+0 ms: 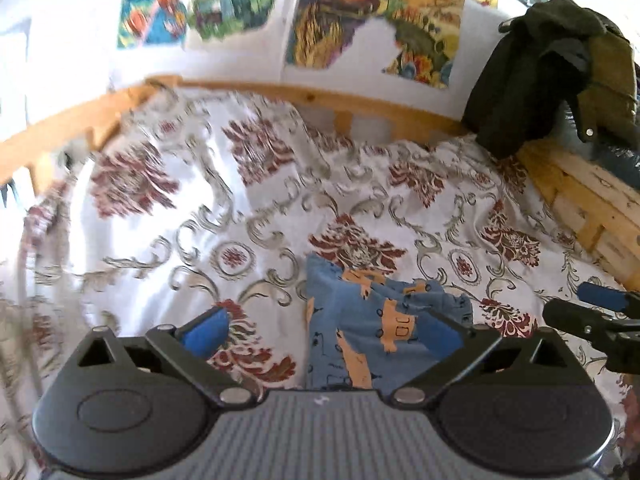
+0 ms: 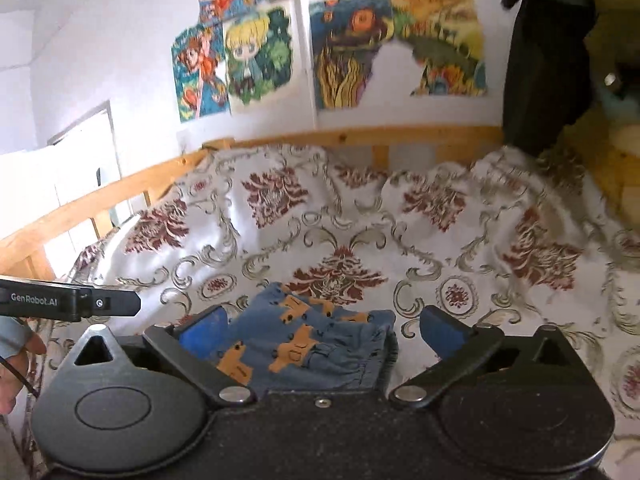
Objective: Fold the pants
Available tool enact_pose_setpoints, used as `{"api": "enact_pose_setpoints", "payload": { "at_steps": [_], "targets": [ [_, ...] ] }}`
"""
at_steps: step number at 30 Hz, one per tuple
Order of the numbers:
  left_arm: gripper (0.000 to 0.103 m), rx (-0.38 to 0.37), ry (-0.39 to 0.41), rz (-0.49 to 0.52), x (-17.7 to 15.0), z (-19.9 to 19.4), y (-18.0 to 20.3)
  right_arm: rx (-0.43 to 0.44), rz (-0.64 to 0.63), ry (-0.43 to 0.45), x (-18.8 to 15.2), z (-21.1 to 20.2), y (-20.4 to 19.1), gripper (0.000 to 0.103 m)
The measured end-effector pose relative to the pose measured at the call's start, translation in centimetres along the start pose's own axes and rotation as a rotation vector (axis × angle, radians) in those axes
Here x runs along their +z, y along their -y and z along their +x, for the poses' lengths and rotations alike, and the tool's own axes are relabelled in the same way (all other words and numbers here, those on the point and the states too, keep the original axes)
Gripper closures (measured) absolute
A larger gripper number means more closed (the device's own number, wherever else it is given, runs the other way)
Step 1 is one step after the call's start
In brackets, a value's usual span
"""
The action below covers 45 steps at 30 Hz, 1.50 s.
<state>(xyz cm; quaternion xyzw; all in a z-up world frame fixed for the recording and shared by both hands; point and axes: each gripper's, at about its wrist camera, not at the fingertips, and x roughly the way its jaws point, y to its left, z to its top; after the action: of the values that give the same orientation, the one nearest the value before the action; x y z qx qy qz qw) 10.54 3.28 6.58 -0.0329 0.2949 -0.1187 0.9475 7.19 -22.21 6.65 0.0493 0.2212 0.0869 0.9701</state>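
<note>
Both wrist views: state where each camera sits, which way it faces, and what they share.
Left wrist: behind the open left gripper, facing the bedspread and postered wall; right gripper's tip at its right edge.
Right wrist: behind the open right gripper, facing likewise; a hand and the left gripper's body at its left edge.
Shared: blue pants, wooden bed rail, dark jacket.
</note>
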Motion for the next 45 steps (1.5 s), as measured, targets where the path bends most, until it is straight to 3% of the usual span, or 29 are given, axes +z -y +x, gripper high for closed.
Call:
{"api": "enact_pose_setpoints", "payload": {
  "at_steps": [7,15,45],
  "targets": [
    [0.0,0.065,0.014,0.025,-3.7,-5.0,1.1,-0.029,-0.01,0.02,-2.6,-5.0,-2.0,0.001],
    [0.0,0.073,-0.053,0.006,-7.7,-6.7,0.4,-0.074,-0.028,0.028,-6.2,-7.6,-3.2,0.001],
    [0.0,0.089,-0.091,0.014,-8.1,-6.4,0.6,-0.061,0.01,0.007,-6.9,-7.4,-3.1,0.001]
  ]
}}
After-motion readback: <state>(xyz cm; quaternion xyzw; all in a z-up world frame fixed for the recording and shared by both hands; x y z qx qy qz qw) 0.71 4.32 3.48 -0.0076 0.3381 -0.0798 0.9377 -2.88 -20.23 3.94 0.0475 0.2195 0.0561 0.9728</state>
